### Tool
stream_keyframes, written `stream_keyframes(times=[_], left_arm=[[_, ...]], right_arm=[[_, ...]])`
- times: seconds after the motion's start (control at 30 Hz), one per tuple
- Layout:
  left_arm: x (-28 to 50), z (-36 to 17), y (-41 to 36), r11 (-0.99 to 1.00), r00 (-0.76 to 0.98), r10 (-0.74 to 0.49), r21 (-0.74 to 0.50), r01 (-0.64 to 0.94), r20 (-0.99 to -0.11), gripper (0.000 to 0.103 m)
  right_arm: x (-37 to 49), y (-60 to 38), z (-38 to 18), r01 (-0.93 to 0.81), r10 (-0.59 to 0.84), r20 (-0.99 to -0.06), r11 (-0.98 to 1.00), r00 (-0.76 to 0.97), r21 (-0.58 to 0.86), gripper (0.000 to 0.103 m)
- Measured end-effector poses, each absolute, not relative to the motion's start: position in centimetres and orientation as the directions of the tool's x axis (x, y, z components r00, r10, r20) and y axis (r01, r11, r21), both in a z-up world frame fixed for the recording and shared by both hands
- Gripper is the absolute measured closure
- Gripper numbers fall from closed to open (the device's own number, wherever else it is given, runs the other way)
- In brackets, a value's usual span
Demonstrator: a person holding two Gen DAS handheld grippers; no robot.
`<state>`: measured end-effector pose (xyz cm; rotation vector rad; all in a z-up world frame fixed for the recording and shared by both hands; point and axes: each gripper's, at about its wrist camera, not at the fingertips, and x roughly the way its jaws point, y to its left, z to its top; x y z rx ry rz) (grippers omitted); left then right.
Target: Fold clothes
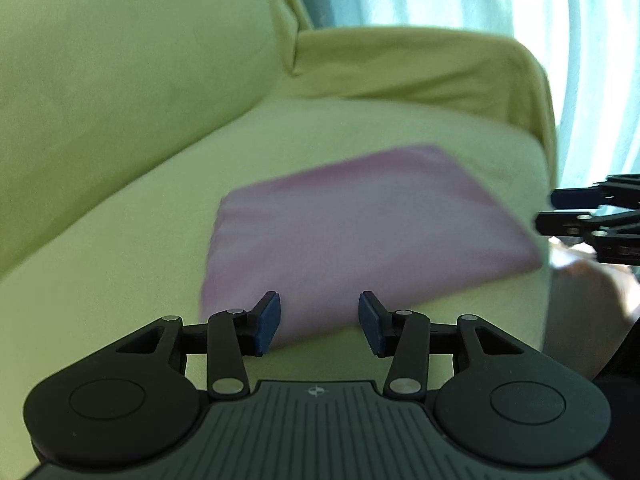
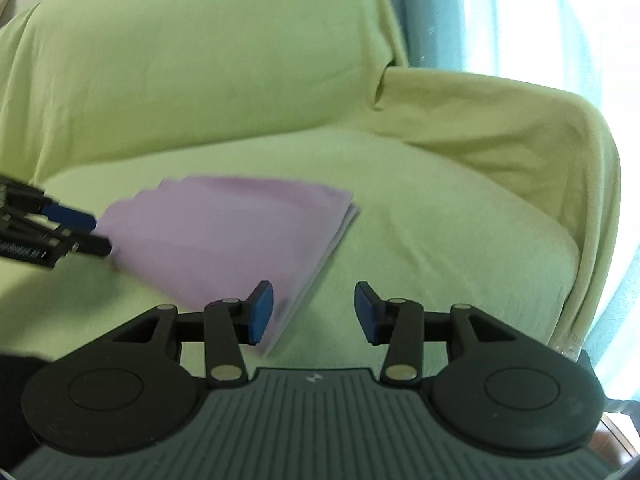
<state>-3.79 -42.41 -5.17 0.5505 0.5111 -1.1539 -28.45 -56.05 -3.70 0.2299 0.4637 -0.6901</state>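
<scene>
A lilac garment [image 1: 360, 232] lies folded into a flat rectangle on the green-covered sofa seat [image 1: 120, 264]. My left gripper [image 1: 319, 322] hovers open over its near edge, nothing between the blue pads. The right wrist view shows the same folded garment [image 2: 224, 236] with stacked layers along its right edge. My right gripper [image 2: 314, 312] is open at the garment's near right corner and holds nothing. Each gripper shows in the other's view: the right gripper [image 1: 560, 210] at the right edge, the left gripper [image 2: 96, 232] at the left edge by the cloth.
The sofa's backrest [image 2: 200, 60] rises behind the garment and its armrest [image 2: 500, 120] bounds the seat on the right. Pale blue curtains [image 2: 500, 12] hang behind, with bright window light. Bare seat [image 2: 440, 240] lies right of the garment.
</scene>
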Motion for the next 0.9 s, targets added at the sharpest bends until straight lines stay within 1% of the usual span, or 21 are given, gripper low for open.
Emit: stream_keyframes(times=[0.17, 0.27, 0.33, 0.47, 0.5, 0.63, 0.67, 0.73, 0.8, 0.9], left_arm=[[-5.4, -5.5, -45.3, 0.217, 0.288, -0.714, 0.189, 0.958, -0.639, 0.056], [-5.8, -6.4, -46.3, 0.195, 0.291, -0.689, 0.217, 0.957, -0.664, 0.057], [-5.8, -6.7, -46.3, 0.191, 0.290, -0.684, 0.219, 0.957, -0.669, 0.056], [-5.6, -7.0, -46.0, 0.200, 0.285, -0.682, 0.204, 0.958, -0.674, 0.054], [-5.7, -7.0, -46.0, 0.200, 0.286, -0.682, 0.204, 0.958, -0.673, 0.054], [-6.0, -7.1, -45.7, 0.203, 0.292, -0.681, 0.210, 0.956, -0.671, 0.054], [-6.0, -7.2, -45.6, 0.204, 0.293, -0.681, 0.210, 0.956, -0.671, 0.054], [-6.0, -7.2, -45.4, 0.206, 0.293, -0.681, 0.208, 0.956, -0.671, 0.053], [-5.8, -7.1, -45.4, 0.207, 0.293, -0.680, 0.207, 0.956, -0.672, 0.052], [-5.5, -7.1, -45.2, 0.219, 0.291, -0.682, 0.193, 0.957, -0.671, 0.050]], right_arm=[[-25.1, -57.9, -4.0, 0.605, -0.525, -0.492, 0.796, 0.694, 0.004, 0.062], [-22.9, -59.4, -5.0, 0.582, -0.513, -0.534, 0.812, 0.672, -0.046, 0.063], [-22.5, -60.9, -5.1, 0.604, -0.515, -0.525, 0.797, 0.677, -0.004, 0.062], [-21.0, -63.2, -5.3, 0.613, -0.520, -0.510, 0.790, 0.685, 0.018, 0.062], [-20.8, -63.6, -5.3, 0.612, -0.520, -0.499, 0.791, 0.693, 0.025, 0.059], [-20.2, -64.6, -5.2, 0.601, -0.518, -0.441, 0.797, 0.733, 0.064, 0.062], [-19.9, -64.8, -5.3, 0.596, -0.516, -0.442, 0.801, 0.734, 0.056, 0.062], [-19.2, -65.2, -5.8, 0.604, -0.521, -0.473, 0.797, 0.711, 0.029, 0.062], [-19.5, -65.4, -5.8, 0.638, -0.553, -0.485, 0.770, 0.678, 0.012, 0.060], [-20.7, -65.9, -5.8, 0.706, -0.600, -0.499, 0.708, 0.626, 0.034, 0.060]])
